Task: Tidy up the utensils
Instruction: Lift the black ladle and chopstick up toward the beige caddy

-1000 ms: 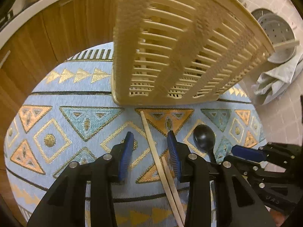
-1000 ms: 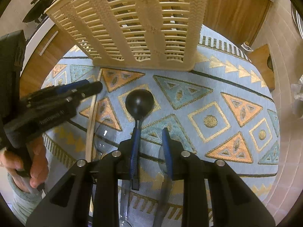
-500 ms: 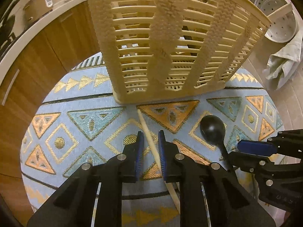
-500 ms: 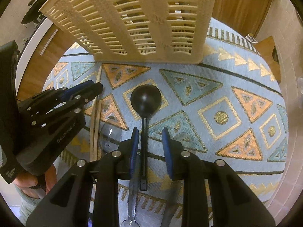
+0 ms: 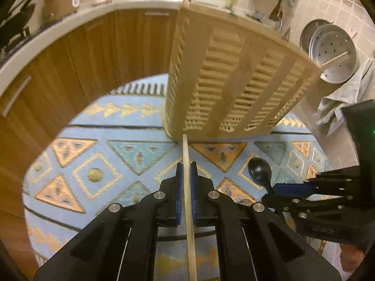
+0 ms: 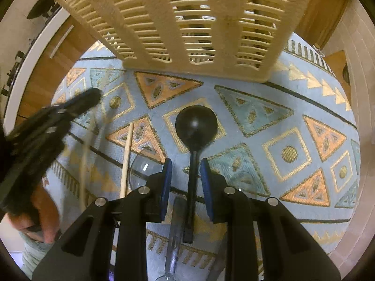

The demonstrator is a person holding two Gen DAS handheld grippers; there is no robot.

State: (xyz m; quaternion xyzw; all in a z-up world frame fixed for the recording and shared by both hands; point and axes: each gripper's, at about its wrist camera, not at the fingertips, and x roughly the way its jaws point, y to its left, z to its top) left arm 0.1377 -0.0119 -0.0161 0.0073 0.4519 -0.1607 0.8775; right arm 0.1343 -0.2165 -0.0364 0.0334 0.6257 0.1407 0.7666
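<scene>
My left gripper (image 5: 186,166) is shut on a wooden chopstick (image 5: 187,182) and holds it lifted, its tip pointing at the base of the cream slatted utensil basket (image 5: 234,86). In the right wrist view the left gripper (image 6: 58,117) is blurred at the left. My right gripper (image 6: 186,164) is open, its jaws either side of the handle of a black ladle (image 6: 196,123) that lies on the patterned cloth (image 6: 288,152). A second chopstick (image 6: 126,159) lies left of the ladle. The ladle also shows in the left wrist view (image 5: 259,169).
A clear plastic spoon (image 6: 174,234) lies under my right gripper. The basket (image 6: 187,23) stands at the cloth's far side. Wooden cabinets (image 5: 82,53) curve behind. A metal steamer tray (image 5: 332,49) and a grey towel (image 5: 346,98) are at the right.
My left gripper closed on a chopstick and lifted it off the cloth, tilting up toward the basket. My right gripper stayed open over the ladle handle, lower and closer.
</scene>
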